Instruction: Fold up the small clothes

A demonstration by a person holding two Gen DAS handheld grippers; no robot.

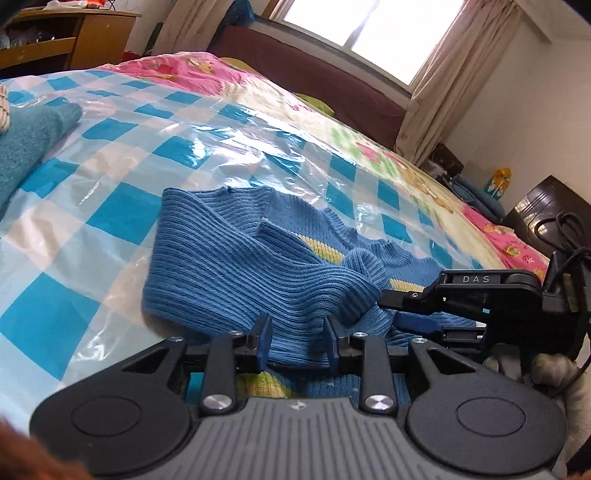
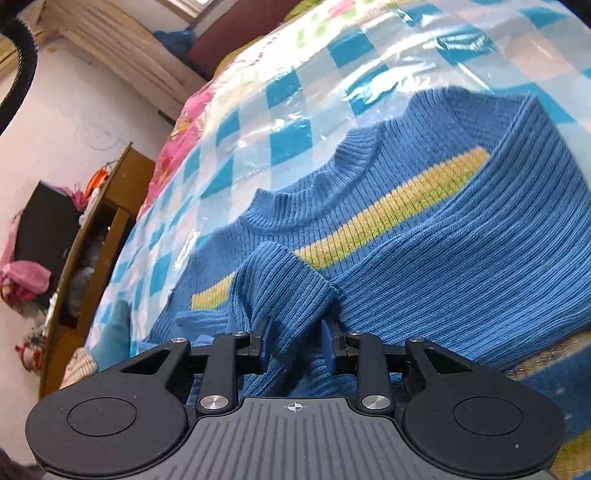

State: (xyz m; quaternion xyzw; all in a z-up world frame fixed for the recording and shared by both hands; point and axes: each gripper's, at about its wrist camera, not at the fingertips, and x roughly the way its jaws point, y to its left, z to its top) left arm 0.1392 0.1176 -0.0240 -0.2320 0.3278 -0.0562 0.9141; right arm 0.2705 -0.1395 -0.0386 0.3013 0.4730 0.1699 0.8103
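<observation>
On the bed (image 1: 110,229), under a glossy blue-and-white checked plastic sheet (image 2: 280,99) with a curtained window (image 1: 369,33) and a wooden cabinet (image 1: 55,40) behind, a blue ribbed sweater (image 2: 461,258) with a yellow stripe lies partly folded. The left gripper (image 1: 298,341) has its jaws apart around a sweater fold, pads not pressing; the right gripper (image 2: 295,341) straddles a bunched sleeve (image 2: 280,280), though whether its pads pinch it I cannot tell. A teal garment (image 1: 29,144) is cut off at the left.

sweater (image 2: 424,258) on plastic sheet (image 1: 110,147), second garment (image 1: 26,147) far left
</observation>
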